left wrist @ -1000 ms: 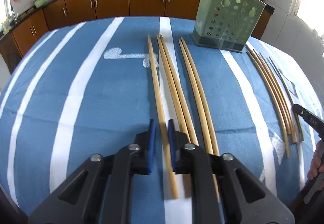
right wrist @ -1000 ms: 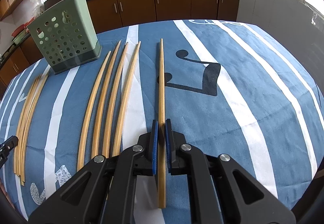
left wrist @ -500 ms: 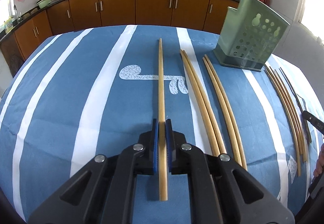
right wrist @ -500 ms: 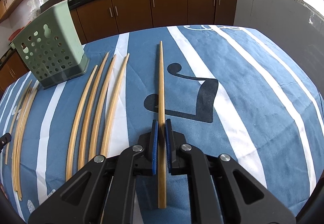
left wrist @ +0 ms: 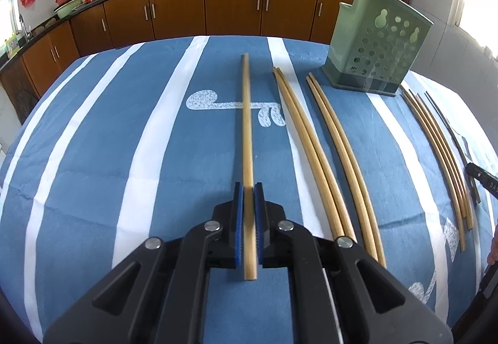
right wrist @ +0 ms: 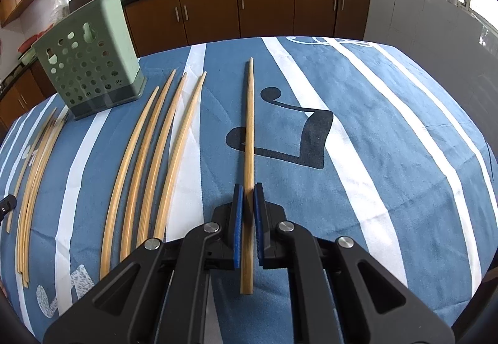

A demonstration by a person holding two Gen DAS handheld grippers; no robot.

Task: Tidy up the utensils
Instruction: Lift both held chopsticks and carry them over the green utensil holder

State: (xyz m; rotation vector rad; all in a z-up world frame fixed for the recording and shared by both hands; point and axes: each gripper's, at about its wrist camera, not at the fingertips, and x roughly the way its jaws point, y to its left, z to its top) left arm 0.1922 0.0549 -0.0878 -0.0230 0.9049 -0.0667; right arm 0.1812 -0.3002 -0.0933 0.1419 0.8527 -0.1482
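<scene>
Close up in the left view, the left gripper (left wrist: pixel 248 188) squeezes a chopstick (left wrist: pixel 247 138) between its blue pads (left wrist: pixel 238 219). A second ago this stick lay loose on the cloth with the pads open around it. Now it is pinched tight and lifted off the blue striped tablecloth (left wrist: pixel 124 157). So both hands have a stick now, and I think the next job is to carry them to the holder.

The right gripper (right wrist: pixel 248 188) also squeezes its own chopstick (right wrist: pixel 248 138), the same as a second ago. This stick has come up higher too, and it points straight ahead.

A bit farther out, four more chopsticks (left wrist: pixel 314 145) lie flat on the cloth, to the right of the left gripper and to the left of the right one. Another bunch of sticks (left wrist: pixel 442 151) lies past them near the right edge of the left view. They are packed close, so I cannot count them. A thin dark stick lies beside them, but I cannot tell what it is.

Far back stands the green holder (left wrist: pixel 373 45) with round holes. It stands upright on the cloth. Its top opening faces away, so I cannot see what is inside it.

The tip of the right gripper peeks in at the edge of the left view, mostly cut off.
</scene>
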